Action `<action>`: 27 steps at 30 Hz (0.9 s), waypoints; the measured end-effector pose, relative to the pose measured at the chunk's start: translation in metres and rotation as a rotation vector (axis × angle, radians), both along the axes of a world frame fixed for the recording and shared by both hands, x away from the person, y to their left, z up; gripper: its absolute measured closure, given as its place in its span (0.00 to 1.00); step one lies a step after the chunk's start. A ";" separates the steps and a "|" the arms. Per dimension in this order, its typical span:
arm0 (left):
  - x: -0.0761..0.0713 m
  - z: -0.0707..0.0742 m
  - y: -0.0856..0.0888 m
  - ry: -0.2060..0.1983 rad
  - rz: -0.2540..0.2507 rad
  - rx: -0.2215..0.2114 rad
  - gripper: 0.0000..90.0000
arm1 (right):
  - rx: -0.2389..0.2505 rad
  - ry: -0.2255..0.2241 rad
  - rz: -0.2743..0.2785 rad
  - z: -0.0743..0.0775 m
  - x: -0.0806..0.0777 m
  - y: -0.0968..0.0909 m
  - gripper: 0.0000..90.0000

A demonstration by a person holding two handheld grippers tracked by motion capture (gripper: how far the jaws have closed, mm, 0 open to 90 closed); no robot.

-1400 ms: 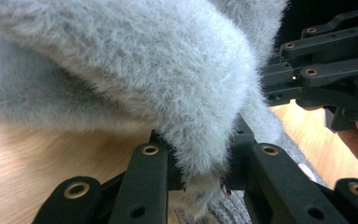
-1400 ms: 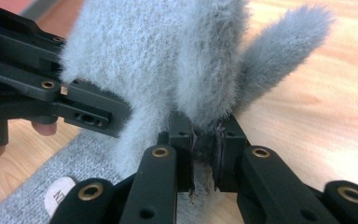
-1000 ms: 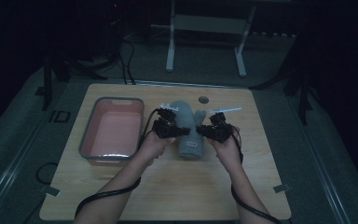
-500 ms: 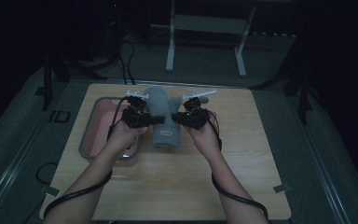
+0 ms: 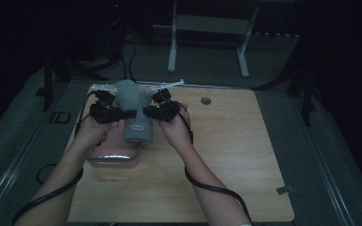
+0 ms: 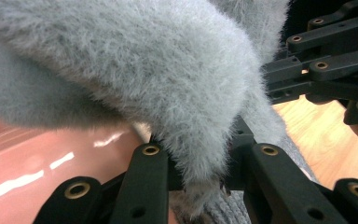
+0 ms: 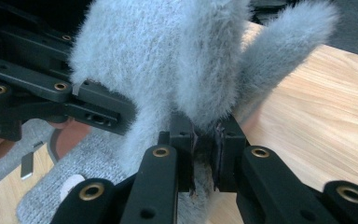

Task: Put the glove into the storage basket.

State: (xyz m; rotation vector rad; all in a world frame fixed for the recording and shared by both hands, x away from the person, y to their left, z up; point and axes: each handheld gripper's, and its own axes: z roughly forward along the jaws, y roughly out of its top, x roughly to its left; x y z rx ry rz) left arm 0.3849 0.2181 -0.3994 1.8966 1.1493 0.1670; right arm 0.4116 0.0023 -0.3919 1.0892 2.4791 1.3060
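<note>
Jaws of left gripper (image 5: 122, 113) and right gripper (image 5: 143, 112) each pinch the fuzzy grey mitten (image 5: 134, 110), above the pink tub (image 5: 113, 157).

The high view looks forward and down from above the person's side of the wooden table (image 5: 226, 155), far enough off to take in the whole tabletop, both forearms and the dark floor beyond. The left gripper view rides on the left gripper (image 6: 205, 172) and looks along its black jaws from very close at the grey fuzzy mitten (image 6: 135, 79), with the pink tub (image 6: 51, 158) just behind. The right gripper view sits equally close on the right gripper (image 7: 205, 158), facing the same mitten from the opposite side, and each gripper view catches the other gripper's linkage.
</note>
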 end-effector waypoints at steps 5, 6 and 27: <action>-0.001 -0.008 0.028 0.029 0.034 0.018 0.85 | -0.005 0.024 0.008 -0.008 0.004 0.032 0.90; -0.001 -0.011 0.033 0.038 0.039 0.017 0.85 | -0.005 0.030 0.010 -0.011 0.004 0.038 0.90; 0.019 -0.100 0.035 0.247 0.050 0.170 0.84 | -0.248 0.159 -0.007 -0.102 0.017 0.083 0.90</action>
